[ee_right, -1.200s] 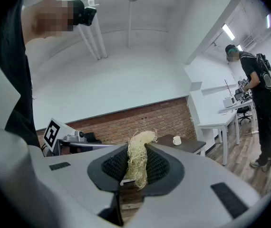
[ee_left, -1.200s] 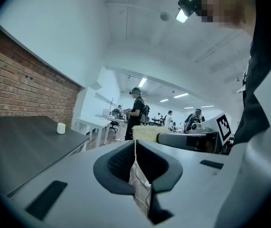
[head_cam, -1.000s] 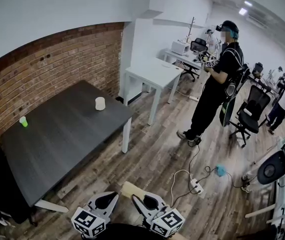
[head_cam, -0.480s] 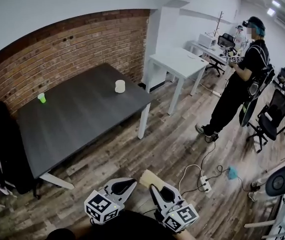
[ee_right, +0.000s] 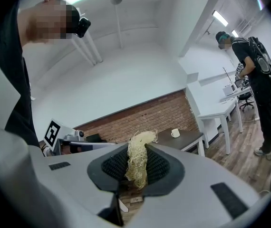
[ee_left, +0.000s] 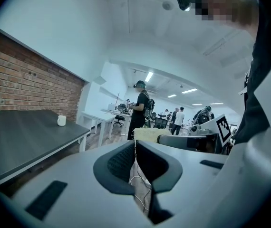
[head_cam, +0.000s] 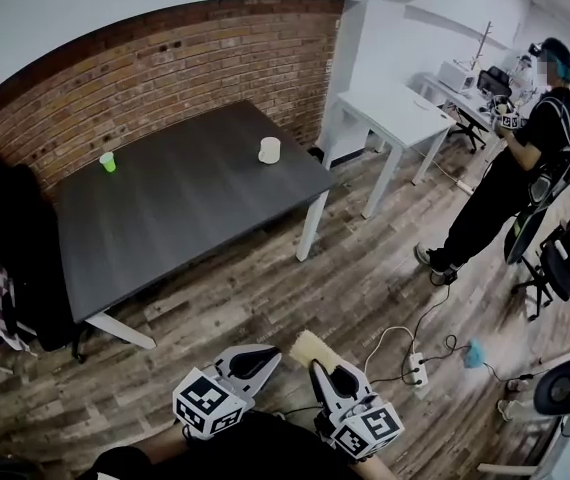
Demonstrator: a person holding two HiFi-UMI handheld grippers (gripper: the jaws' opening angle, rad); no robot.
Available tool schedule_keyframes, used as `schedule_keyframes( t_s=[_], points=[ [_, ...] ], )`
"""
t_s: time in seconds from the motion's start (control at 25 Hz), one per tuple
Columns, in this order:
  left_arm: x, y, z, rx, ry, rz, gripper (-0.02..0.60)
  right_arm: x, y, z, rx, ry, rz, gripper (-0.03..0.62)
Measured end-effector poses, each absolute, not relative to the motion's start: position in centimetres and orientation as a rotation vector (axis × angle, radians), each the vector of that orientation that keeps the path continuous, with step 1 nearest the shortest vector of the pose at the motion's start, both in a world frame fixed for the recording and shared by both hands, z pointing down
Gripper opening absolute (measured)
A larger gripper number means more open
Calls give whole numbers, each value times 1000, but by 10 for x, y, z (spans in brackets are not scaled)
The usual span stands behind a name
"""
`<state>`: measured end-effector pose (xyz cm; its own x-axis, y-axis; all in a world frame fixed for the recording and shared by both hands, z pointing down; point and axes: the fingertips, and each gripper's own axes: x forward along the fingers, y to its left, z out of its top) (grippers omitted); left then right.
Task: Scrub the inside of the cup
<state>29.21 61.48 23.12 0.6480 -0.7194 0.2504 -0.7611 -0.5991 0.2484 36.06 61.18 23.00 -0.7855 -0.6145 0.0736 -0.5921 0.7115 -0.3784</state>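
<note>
Our right gripper (head_cam: pixel 317 366) clenches a straw-coloured fibre scrubber (head_cam: pixel 306 346); our left gripper (head_cam: pixel 271 354) is closed on nothing. The white cup (head_cam: pixel 269 149) stands on the dark table (head_cam: pixel 165 218), near its far corner and well apart from us. We judge that no scrubbing is done: reaching, holding and scrubbing remain.

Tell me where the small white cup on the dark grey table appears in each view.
Head view: small white cup upper centre, by the dark grey table's right edge.
Left gripper view: cup left of centre.
Right gripper view: cup right of centre, at the table's end.
Shared landmark: red brick wall behind the table.
</note>
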Motion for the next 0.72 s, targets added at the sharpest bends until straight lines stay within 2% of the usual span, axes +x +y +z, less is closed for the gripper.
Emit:
schedule_keyframes(
  t_s=[0.44, 0.72],
  points=[
    [239, 508, 240, 2546, -1083, 139, 23, 305, 508, 242, -1100, 2878, -620, 83],
    [175, 413, 233, 2564, -972, 107, 23, 235, 419, 232, -1211, 2900, -590, 83]
  ],
)
